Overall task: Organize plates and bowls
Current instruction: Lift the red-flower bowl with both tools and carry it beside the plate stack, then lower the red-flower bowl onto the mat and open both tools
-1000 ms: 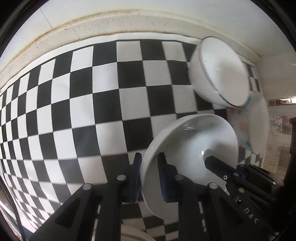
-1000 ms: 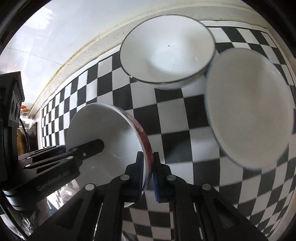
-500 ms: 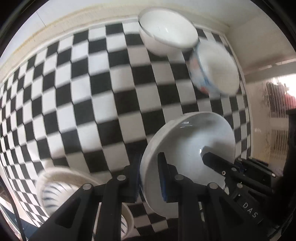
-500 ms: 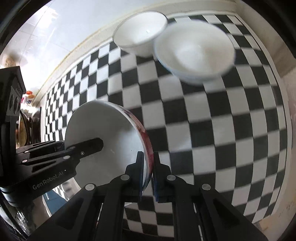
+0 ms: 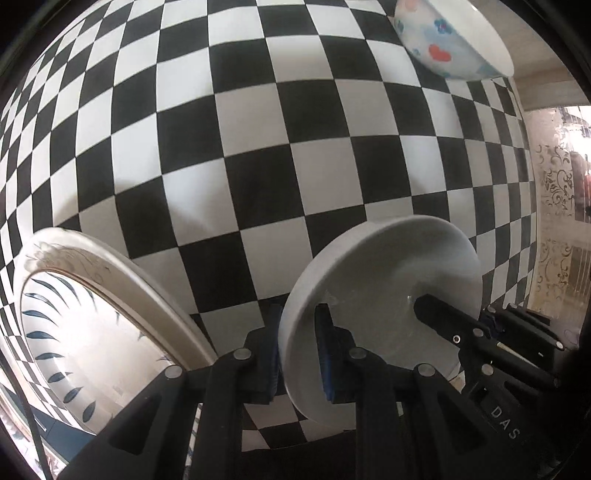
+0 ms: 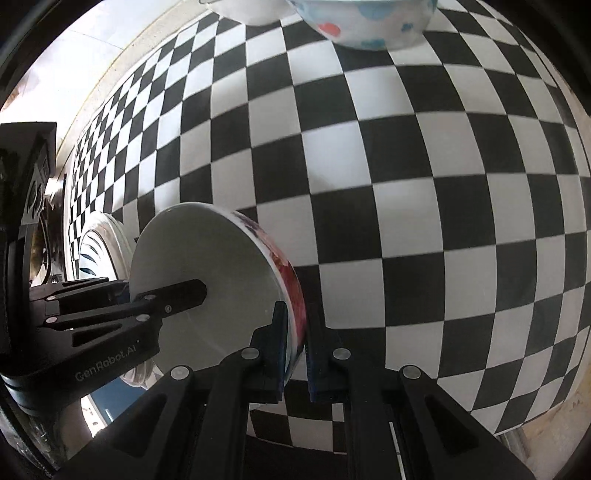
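**Operator:** Over the checkered table (image 5: 229, 155), I am carrying one bowl (image 5: 388, 291) between both hands. The left gripper (image 5: 297, 350) is pinching one side of its rim, one finger inside and one outside, and the right gripper (image 6: 295, 343) is clamped on the opposite side, right where the red flower print is showing. Both sets of fingers are pressing on the bowl wall with nothing else between them.

**Colleague:** What is worrying you?

**Operator:** Two things. I am holding glazed china by thin edges, so if my hands are drifting apart or twisting against each other, the rim could be slipping out of one grip and the bowl swinging down. Also, a patterned plate (image 5: 85, 332) is sitting just beside the bowl on my left, tilted up at the near edge of the table.

**Colleague:** And farther away?

**Operator:** A blue and red flowered bowl (image 5: 443, 40) is standing well apart at the far side, with another white one (image 6: 243, 11) beside it. I am judging the plate as the likelier knock when I am lowering.
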Tool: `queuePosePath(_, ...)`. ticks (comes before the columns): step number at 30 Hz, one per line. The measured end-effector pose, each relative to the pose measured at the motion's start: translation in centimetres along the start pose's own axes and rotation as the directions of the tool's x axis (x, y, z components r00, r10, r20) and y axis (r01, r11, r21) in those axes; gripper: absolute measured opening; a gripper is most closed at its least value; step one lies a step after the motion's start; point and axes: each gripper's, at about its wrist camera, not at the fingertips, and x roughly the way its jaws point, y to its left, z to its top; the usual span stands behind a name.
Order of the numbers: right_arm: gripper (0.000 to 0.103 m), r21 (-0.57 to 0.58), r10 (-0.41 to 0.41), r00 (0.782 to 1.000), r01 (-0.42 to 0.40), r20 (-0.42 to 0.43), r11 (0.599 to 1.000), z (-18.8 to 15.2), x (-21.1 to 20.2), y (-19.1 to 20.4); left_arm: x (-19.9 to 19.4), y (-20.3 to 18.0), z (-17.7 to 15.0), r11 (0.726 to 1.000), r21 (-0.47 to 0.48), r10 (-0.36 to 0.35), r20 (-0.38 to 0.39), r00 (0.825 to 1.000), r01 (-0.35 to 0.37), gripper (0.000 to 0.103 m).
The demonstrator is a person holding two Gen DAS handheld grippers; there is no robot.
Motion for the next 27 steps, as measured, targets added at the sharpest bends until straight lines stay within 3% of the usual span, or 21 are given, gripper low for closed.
queuePosePath(10, 0.010, 0.000, -0.013, 1.000, 0.013, 0.002, 1.000, 0.5, -0.5, -1.2, 1.1, -1.1, 1.1, 1.000, 0.009, 0.015, -0.002, 1.000, -0.015, 0.016)
queuePosePath(22, 0.010, -0.001, -0.005, 1.000, 0.005, -0.019, 1.000, 0.9, -0.5, -1.3, 1.1, -0.1, -0.4, 1.000, -0.007, 0.014, -0.005, 1.000, -0.014, 0.017)
queuePosePath(24, 0.012, 0.008, 0.013, 0.999, -0.013, -0.039, 1.000, 1.2, -0.6, -1.6, 0.9, 0.2, -0.7, 0.999, -0.020, 0.034, -0.009, 0.999, -0.034, 0.017)
queuePosePath(27, 0.027, 0.009, -0.001, 1.000, 0.001, -0.021, 1.000, 1.4, -1.6, -2.0, -0.3, 0.3, -1.5, 0.997, -0.014, 0.076, 0.025, 0.997, -0.075, 0.019)
